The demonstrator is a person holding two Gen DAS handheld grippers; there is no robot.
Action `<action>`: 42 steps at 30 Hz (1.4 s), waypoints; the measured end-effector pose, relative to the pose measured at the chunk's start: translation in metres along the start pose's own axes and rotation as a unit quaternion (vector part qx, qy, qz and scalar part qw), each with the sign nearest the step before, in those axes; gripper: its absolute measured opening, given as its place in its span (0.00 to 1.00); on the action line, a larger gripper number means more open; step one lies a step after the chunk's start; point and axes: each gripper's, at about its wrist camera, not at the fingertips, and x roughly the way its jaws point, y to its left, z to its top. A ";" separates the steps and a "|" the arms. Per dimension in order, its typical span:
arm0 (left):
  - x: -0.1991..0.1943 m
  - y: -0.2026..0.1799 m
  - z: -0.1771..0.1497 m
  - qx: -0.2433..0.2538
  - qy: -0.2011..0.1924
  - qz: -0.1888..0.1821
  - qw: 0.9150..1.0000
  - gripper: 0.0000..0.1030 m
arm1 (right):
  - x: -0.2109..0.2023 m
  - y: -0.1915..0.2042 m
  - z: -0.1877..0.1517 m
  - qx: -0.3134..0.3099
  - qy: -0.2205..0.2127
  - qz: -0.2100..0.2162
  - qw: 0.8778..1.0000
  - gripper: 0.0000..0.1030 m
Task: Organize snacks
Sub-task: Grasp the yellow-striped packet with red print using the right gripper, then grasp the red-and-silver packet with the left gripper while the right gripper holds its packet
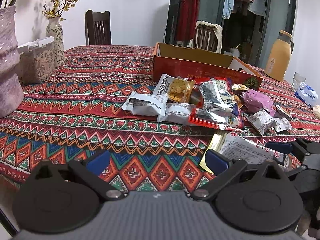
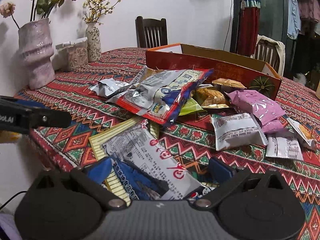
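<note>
A heap of snack packets [image 1: 202, 102] lies on the patterned tablecloth in front of an open orange cardboard box [image 1: 200, 68]; the heap [image 2: 164, 98] and the box [image 2: 210, 64] also show in the right wrist view. My left gripper [image 1: 158, 160] is open and empty over bare cloth, left of the heap. My right gripper [image 2: 160, 168] is open with its blue pads on either side of a large white, gold-edged snack bag [image 2: 148, 160], not closed on it. That bag [image 1: 246, 150] and the right gripper's fingers [image 1: 280, 148] show at the left view's lower right.
A pink vase [image 2: 37, 54], a clear jar [image 2: 77, 54] and a floral vase [image 2: 93, 42] stand at the table's left edge. An orange thermos [image 1: 279, 57], a glass and a tissue pack [image 1: 306, 96] stand at the right. Chairs stand beyond the table.
</note>
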 end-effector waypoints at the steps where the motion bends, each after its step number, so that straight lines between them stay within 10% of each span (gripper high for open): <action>1: 0.000 0.000 0.000 0.000 0.000 0.000 1.000 1.00 | -0.001 0.001 0.000 0.000 0.000 0.000 1.000 0.97; 12: 0.002 0.001 0.000 -0.003 0.002 0.002 1.000 1.00 | -0.020 0.014 -0.004 -0.009 -0.012 0.008 1.000 0.34; 27: 0.003 0.002 0.006 -0.004 0.001 0.008 1.000 1.00 | -0.056 -0.010 -0.015 0.082 -0.083 -0.030 0.993 0.29; 42: 0.047 -0.077 0.058 0.034 -0.009 -0.015 0.999 1.00 | -0.067 -0.076 -0.012 0.139 -0.142 -0.080 0.977 0.29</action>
